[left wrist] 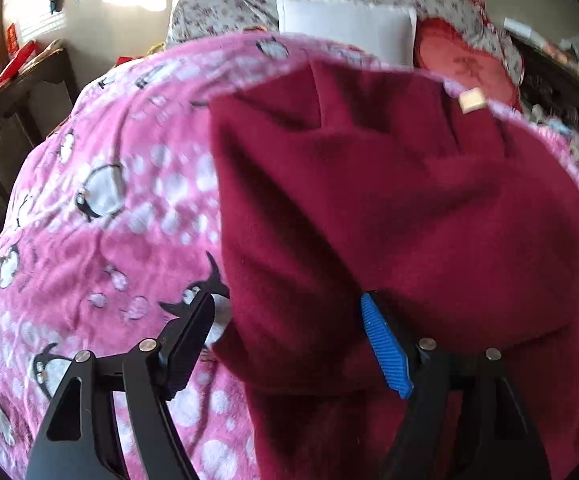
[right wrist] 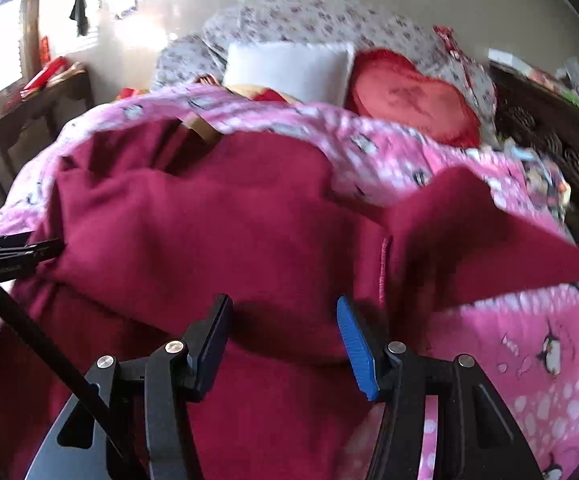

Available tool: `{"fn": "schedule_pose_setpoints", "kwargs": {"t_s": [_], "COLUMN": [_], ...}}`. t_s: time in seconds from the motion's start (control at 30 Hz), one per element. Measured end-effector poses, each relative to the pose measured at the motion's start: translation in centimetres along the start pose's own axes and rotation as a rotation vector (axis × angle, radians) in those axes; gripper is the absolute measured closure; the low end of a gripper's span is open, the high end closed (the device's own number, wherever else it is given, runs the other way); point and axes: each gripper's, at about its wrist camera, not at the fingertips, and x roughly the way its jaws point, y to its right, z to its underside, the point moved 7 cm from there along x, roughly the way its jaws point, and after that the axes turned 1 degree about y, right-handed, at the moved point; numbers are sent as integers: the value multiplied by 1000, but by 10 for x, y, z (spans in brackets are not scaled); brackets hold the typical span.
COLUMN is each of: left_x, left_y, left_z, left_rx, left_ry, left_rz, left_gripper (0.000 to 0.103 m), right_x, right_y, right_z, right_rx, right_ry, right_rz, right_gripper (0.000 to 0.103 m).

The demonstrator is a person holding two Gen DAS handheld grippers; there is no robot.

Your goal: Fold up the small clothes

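A dark red fleece garment lies rumpled on a pink penguin-print blanket that covers the bed. In the left wrist view it fills the middle and right of the frame, with a small pale tag at its far edge. In the right wrist view the same garment spreads across the centre, and one corner stands raised toward the right above the blanket.

The left gripper hovers at the garment's near left edge with its fingers spread wide apart, one over the blanket and one over the red cloth, gripping nothing. The right gripper is over the garment's near part, its fingers likewise parted and empty; whether they touch the cloth cannot be told.

Beyond the blanket lie a white pillow, a red heart-shaped cushion and a floral quilt. A dark wooden desk stands at the far left against the wall.
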Motion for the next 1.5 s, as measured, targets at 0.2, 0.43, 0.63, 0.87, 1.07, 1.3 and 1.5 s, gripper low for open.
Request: {"fn": "schedule_pose_setpoints", "kwargs": {"t_s": [0.2, 0.43, 0.63, 0.87, 1.07, 1.3, 1.5], "left_x": [-25, -55, -42, -26, -23, -38, -43], "left_y": [-3, 36, 74, 83, 79, 59, 42], "left_z": [1, -6, -3, 7, 4, -1, 1], "left_rx": [-55, -48, -17, -5, -15, -49, -94], "left_ry": [-2, 50, -5, -40, -49, -26, -20], "left_rz": [28, 140, 202, 184, 168, 173, 183], "left_gripper": [23, 22, 22, 22, 22, 22, 22], "right_x": [-28, -43, -40, -10, 12, -68, -131], "right_y": [16, 150, 250, 284, 294, 304, 297], "right_z": [-8, 26, 49, 32, 19, 22, 15], "right_rx": [82, 428, 678, 788, 817, 829, 705], "right_ry": [58, 57, 88, 110, 150, 331, 365], "right_rz": [-78, 81, 147, 120, 124, 74, 185], "right_gripper": [45, 33, 35, 35, 89, 96, 96]}}
